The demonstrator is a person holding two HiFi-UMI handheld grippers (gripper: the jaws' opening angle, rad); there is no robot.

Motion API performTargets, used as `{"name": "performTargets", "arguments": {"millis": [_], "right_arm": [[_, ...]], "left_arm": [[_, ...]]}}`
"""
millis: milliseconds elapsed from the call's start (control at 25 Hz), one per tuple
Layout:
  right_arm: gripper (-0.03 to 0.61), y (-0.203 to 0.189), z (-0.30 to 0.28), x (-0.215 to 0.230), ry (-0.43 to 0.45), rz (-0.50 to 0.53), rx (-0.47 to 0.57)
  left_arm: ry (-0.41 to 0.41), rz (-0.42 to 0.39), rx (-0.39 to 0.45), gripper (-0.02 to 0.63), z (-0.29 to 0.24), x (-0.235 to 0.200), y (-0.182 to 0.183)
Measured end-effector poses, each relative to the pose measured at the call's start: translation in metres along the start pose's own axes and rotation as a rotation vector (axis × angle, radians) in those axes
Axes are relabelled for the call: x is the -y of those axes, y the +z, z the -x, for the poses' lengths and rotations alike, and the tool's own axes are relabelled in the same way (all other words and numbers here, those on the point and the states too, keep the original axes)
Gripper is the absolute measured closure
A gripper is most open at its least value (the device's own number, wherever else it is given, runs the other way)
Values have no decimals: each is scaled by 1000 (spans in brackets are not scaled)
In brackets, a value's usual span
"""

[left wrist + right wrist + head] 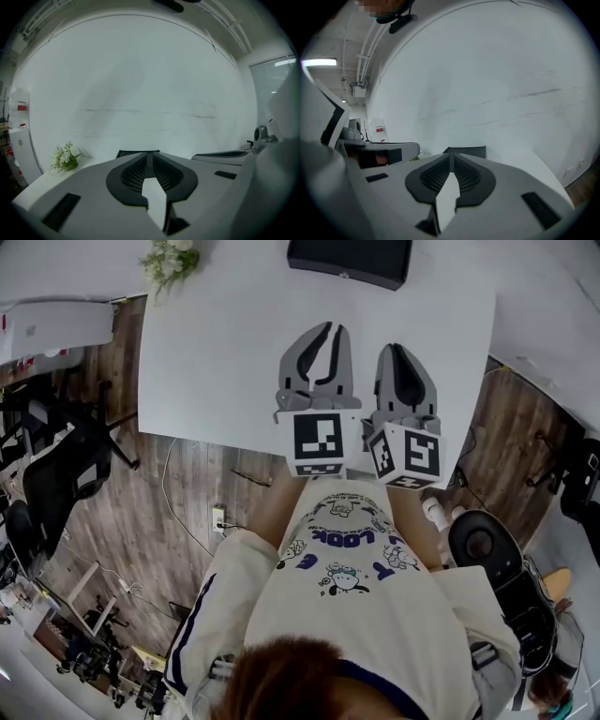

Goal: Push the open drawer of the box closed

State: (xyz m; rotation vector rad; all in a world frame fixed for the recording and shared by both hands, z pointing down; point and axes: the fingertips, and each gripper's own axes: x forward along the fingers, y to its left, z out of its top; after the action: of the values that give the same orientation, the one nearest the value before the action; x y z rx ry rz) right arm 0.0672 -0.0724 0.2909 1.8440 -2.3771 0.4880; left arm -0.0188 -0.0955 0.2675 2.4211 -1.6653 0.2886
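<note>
beside right gripper [397, 349], left gripper [328, 329] closed

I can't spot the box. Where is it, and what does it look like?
Find the big white table. At its far edge sits a flat black rectangular box. It's the only black thing lying there; the white-and-green flower bunch sits further left.

We're in an office-type workroom: a broad white table [216, 362] stands on a wood-plank floor [178, 512], black swivel chairs [56, 474] crowd the left side, a cable [173, 493] trails past a floor socket [218, 518], a small spray of white flowers [169, 261] dresses the tabletop, and there's a strip light [319, 62] overhead with a glass partition [272, 93] off to one side
</note>
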Motion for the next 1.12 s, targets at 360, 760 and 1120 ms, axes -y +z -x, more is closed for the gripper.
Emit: {"name": "performTargets", "arguments": {"millis": [360,760,1120], "right_arm": [[535,25,25,-22,33,49,66],[535,50,36,-31,32,72,118],[537,60,37,-40,30,104,143]], "left_arm": [[24,6,68,569,37,1,23],[23,-14,121,569,55,2,51],[16,-16,131,569,58,-1,58]]}}
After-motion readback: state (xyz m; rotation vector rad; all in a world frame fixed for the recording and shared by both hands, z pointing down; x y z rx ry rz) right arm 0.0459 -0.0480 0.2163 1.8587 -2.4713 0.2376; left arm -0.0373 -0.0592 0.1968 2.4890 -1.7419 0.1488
